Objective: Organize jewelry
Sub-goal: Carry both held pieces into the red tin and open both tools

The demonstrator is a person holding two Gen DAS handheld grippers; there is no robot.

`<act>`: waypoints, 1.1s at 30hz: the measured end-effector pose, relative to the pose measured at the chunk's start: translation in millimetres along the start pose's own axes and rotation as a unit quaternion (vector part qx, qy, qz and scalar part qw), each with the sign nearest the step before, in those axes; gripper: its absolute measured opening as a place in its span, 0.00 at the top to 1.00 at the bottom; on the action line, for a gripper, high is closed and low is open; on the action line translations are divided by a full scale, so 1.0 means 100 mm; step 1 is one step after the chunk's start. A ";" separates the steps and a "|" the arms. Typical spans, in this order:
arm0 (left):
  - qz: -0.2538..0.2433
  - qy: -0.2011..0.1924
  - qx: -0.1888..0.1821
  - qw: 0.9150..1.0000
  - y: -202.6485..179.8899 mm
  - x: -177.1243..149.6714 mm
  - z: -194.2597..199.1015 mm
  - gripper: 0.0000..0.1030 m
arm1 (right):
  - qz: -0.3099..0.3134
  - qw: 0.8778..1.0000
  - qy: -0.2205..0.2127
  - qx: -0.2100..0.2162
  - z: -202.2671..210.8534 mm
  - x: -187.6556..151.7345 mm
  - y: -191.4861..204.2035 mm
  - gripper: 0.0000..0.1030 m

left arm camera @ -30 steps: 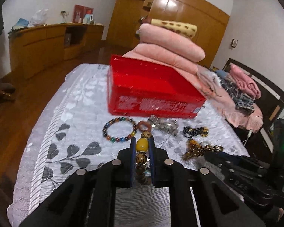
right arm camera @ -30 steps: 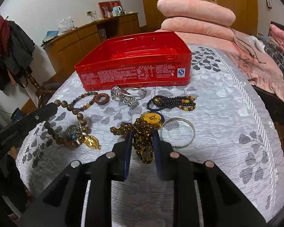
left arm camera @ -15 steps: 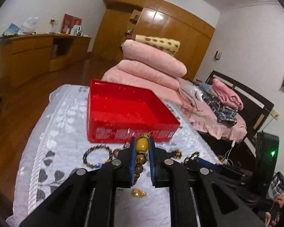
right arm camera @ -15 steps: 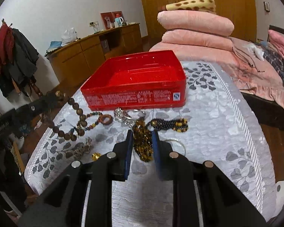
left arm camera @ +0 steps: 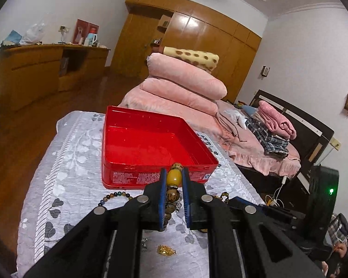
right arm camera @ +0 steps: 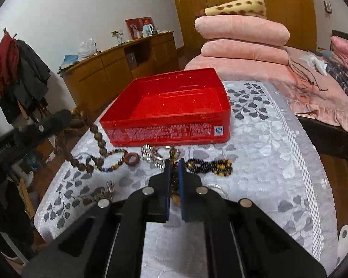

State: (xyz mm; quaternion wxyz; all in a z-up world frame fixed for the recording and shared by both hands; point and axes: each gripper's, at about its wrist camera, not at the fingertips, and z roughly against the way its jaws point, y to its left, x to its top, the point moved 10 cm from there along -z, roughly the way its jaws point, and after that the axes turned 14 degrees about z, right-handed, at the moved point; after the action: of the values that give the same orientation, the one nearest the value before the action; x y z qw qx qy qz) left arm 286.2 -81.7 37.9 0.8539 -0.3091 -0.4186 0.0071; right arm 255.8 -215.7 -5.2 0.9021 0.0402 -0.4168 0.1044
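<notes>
I have both strands lifted off the worktop (right arm camera: 255, 153) and judge the step to be the carry to the red tin (right arm camera: 174, 108), which sits open and bare inside at the worktop's far end. Next I need each strand brought over the tin's near wall, then released so it drops inside. My left tongs (left arm camera: 174, 180) point gently down at the tin's near wall, shut on a big-bead necklace (left arm camera: 173, 178) whose yellow bead sits between the pads. My right tongs (right arm camera: 174, 173), tipped more steeply, have just been closing and pinch a brown bead strand (right arm camera: 174, 185); blur hides how securely. Other bracelets lie just before the tin.
</notes>
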 end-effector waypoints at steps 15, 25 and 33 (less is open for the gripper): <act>0.000 -0.001 -0.007 1.000 -0.07 0.25 -0.23 0.88 | 0.006 1.000 -0.017 0.008 -0.14 0.44 -0.13 0.95; -0.005 -0.016 -0.001 1.000 -0.11 0.73 -0.57 0.88 | 0.025 0.999 -0.048 0.006 -0.24 1.05 -0.28 0.95; 0.003 -0.017 0.018 1.000 0.01 0.94 -0.92 0.88 | 0.035 0.998 -0.059 0.015 -0.44 1.46 -0.35 0.95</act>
State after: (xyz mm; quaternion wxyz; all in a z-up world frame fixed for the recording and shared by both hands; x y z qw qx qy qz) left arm 413.7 -103.6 61.8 0.8522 -0.2943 -0.4319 0.0221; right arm 388.0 -220.3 77.6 0.8712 0.0452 -0.4686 0.1391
